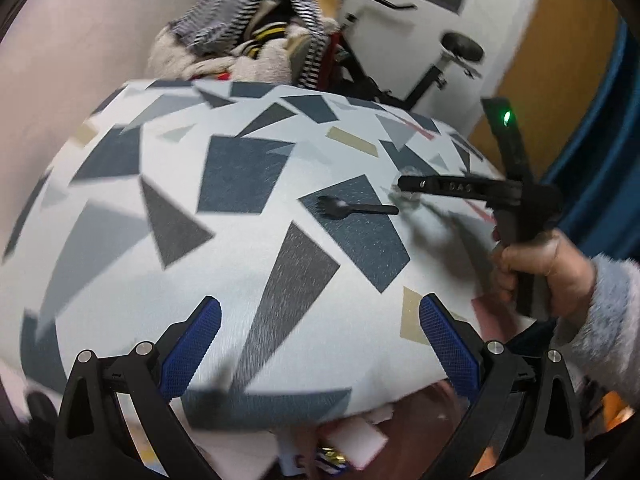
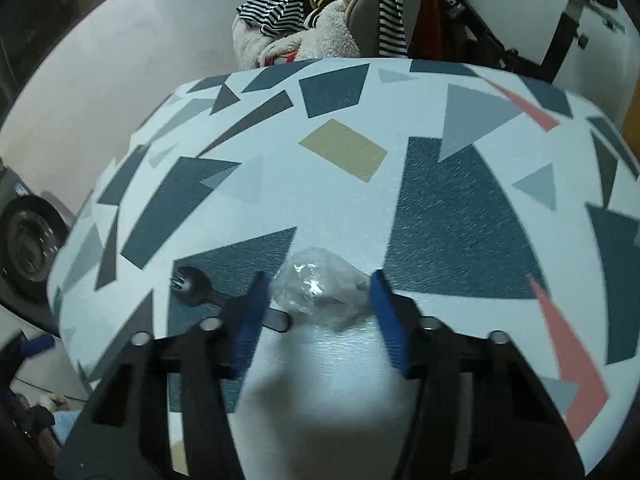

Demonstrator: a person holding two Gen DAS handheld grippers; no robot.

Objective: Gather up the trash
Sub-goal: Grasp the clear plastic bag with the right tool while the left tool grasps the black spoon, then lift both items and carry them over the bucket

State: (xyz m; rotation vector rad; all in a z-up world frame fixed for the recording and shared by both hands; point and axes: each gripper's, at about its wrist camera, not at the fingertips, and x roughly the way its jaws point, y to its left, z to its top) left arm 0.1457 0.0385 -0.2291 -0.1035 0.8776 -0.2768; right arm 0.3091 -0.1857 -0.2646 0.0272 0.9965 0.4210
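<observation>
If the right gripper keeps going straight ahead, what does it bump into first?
Most likely the crumpled clear plastic wrapper, already lying between the right gripper's blue pads on the patterned table.

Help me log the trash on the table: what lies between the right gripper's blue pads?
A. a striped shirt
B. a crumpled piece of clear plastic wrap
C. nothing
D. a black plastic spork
B: in the right wrist view the clear plastic wrap sits between the right gripper's pads; the black spork lies just outside them.

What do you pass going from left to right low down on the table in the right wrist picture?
Black spork → left blue finger → crumpled clear plastic wrapper → right blue finger → pink triangle on the tablecloth.
</observation>
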